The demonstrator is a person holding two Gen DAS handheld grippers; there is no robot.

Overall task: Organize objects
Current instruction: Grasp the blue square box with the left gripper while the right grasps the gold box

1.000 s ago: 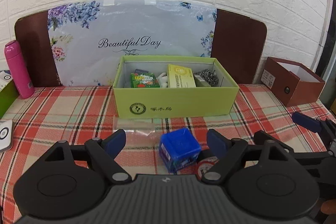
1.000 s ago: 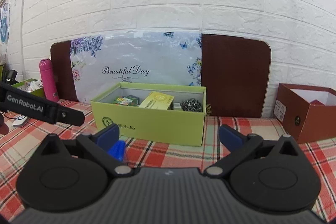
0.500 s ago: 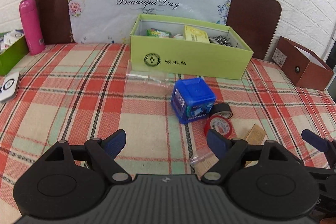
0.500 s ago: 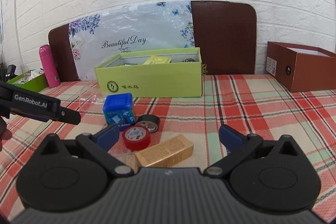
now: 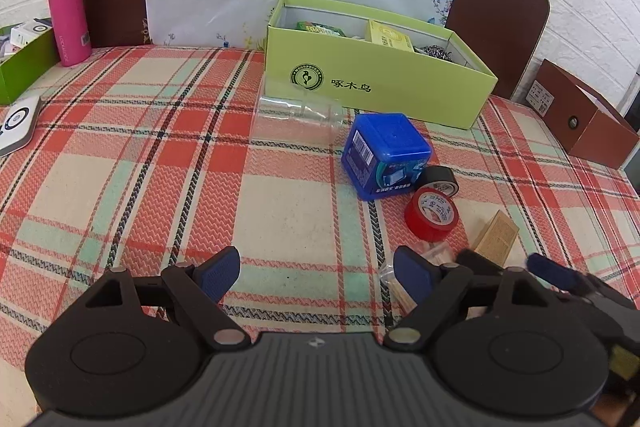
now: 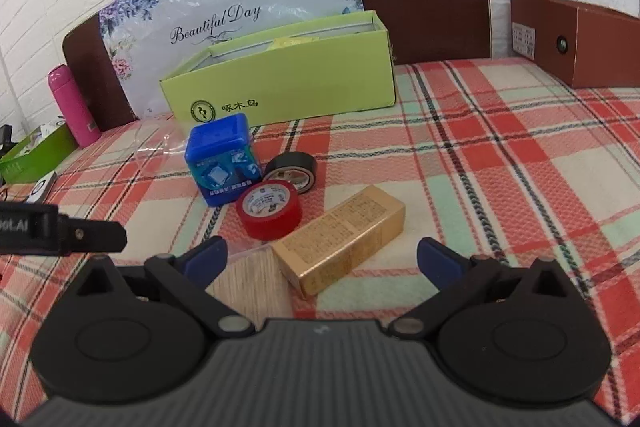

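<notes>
A light green open box (image 5: 376, 83) (image 6: 280, 75) stands at the back of the plaid tablecloth and holds several small items. In front of it lie a blue cube box (image 5: 386, 155) (image 6: 222, 159), a black tape roll (image 5: 442, 179) (image 6: 292, 167), a red tape roll (image 5: 432, 213) (image 6: 268, 209), a gold box (image 6: 342, 239) (image 5: 496, 237) and a clear packet of wooden sticks (image 6: 252, 279). My left gripper (image 5: 316, 273) is open and empty over bare cloth. My right gripper (image 6: 322, 261) is open, low over the gold box and the packet.
A clear plastic container (image 5: 298, 117) lies on its side left of the blue cube. A pink bottle (image 5: 68, 11), a dark green tray (image 5: 24, 61) and a white device (image 5: 16, 123) sit at the left. A brown box (image 5: 580, 119) stands at the right.
Both grippers have pulled back from the green box and dropped lower. The right one now hangs over the gold box and stick packet. Both stay open.
</notes>
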